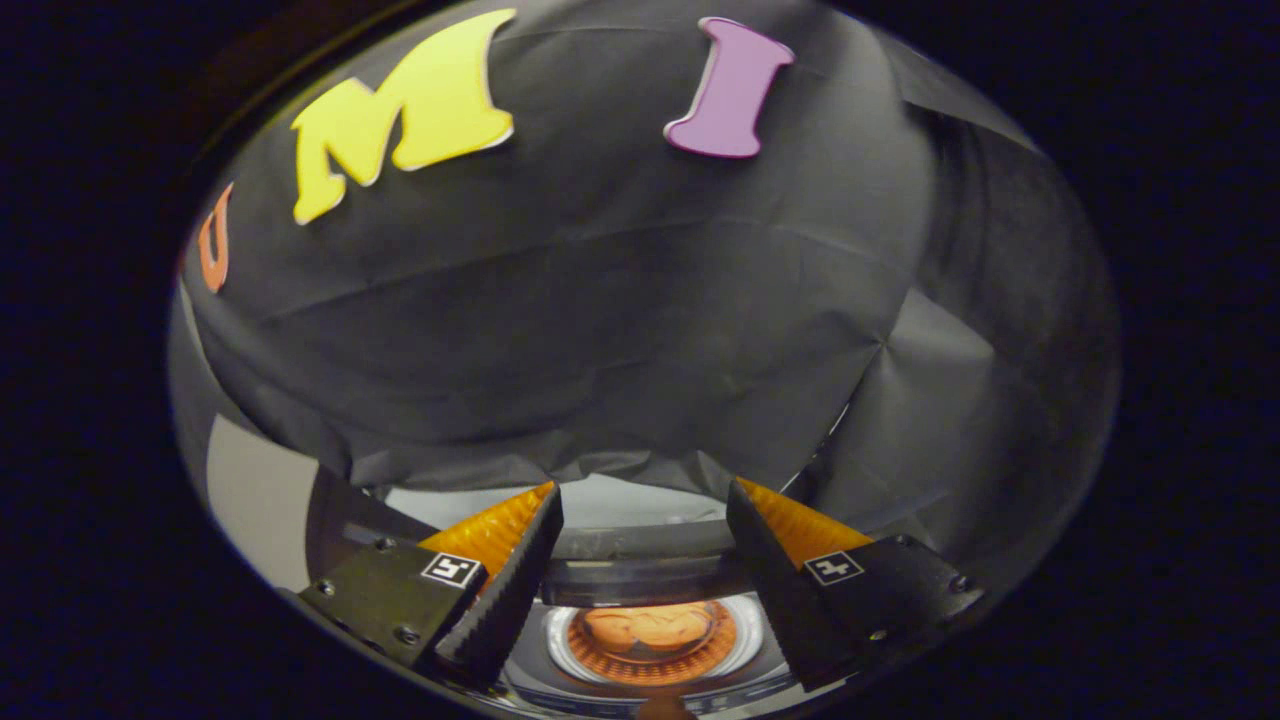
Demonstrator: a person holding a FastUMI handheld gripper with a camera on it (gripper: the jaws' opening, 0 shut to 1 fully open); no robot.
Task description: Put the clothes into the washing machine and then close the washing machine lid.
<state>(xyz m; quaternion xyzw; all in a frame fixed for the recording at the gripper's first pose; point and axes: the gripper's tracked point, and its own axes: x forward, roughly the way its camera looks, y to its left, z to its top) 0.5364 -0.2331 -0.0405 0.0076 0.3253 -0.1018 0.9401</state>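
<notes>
My gripper [643, 490] is open, its two orange-and-black fingers [505, 560] spread wide with nothing between them. Below and between the fingers lies the washing machine [560, 690], seen from above. Its round drum opening has a silver rim [752, 640]. Inside the drum sits an orange, bunched piece of clothing [650, 625]. A dark curved band [640, 578] runs across just beyond the opening; I cannot tell whether it is the lid or the machine's back edge. The opening itself is uncovered.
The black cloth wall [600, 300] hangs close ahead, its lower hem draped just beyond the fingertips. A pale surface [620, 505] shows under the hem. A light panel [255, 495] stands off to the left of the left finger.
</notes>
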